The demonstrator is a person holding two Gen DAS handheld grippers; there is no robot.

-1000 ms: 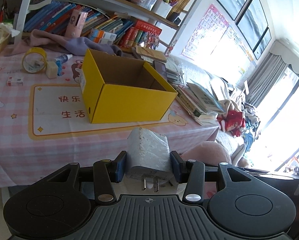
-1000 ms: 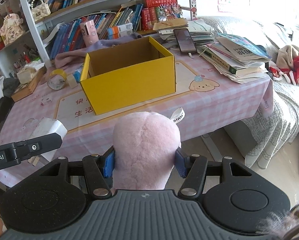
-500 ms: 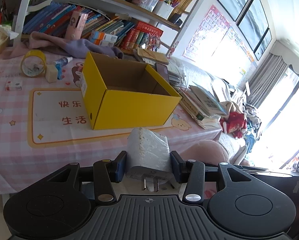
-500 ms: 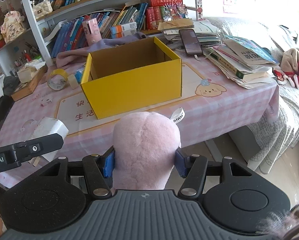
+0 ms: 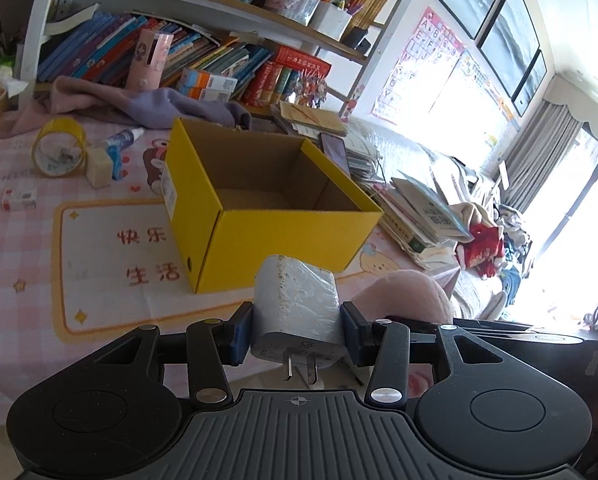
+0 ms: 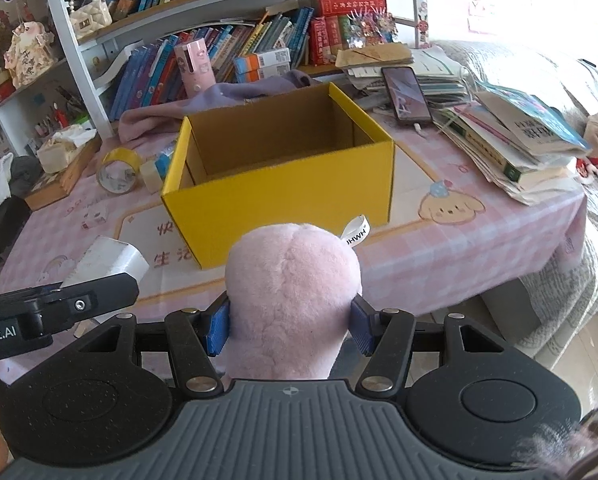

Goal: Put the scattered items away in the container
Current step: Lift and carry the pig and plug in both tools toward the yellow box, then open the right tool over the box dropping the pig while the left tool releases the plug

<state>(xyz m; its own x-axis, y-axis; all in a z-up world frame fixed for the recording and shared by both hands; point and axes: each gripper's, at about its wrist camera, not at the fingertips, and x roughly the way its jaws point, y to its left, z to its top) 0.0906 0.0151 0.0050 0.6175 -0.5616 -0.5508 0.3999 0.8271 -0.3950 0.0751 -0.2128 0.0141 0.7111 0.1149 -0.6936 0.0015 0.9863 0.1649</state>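
Left wrist view. Your left gripper (image 5: 297,334) has its fingers (image 5: 241,334) pinching a white plug adapter (image 5: 297,304) by its two flat sides, prongs pointing back toward the camera. Held this way the body sticks forward past the fingers, so it should drop cleanly when you let go. The yellow box (image 5: 267,236), the task's container, stands open-topped on the counter (image 5: 27,248) just ahead and looks empty; you hold the adapter short of its near wall and not yet over the opening. To the left, well apart from the box, a tape roll (image 5: 59,152), a pale block (image 5: 99,168), a small blue bottle (image 5: 121,138) and a little red-and-white packet (image 5: 19,200) lie on the pink cloth, probably items yet to be gathered. The pink plush (image 5: 407,294) shows low at the right, beside your adapter.

Right wrist view. Your right gripper (image 6: 291,326) has its fingers (image 6: 219,328) pressed into both flanks of the pink plush (image 6: 291,296); the soft pile bulges above them, so the grip is a squeeze around its middle, which suits a yielding thing. A white label tag (image 6: 357,232) hangs off its far side. The yellow box (image 6: 279,200) lies straight ahead, its near wall facing you, interior bare as far as can be seen. At lower left the left gripper (image 6: 79,304) carries the adapter (image 6: 111,260) level with the plush, so both loads seem timed to reach the box together. A stack of books (image 6: 519,148) and a phone (image 6: 405,94) sit to the right, clear of your path.
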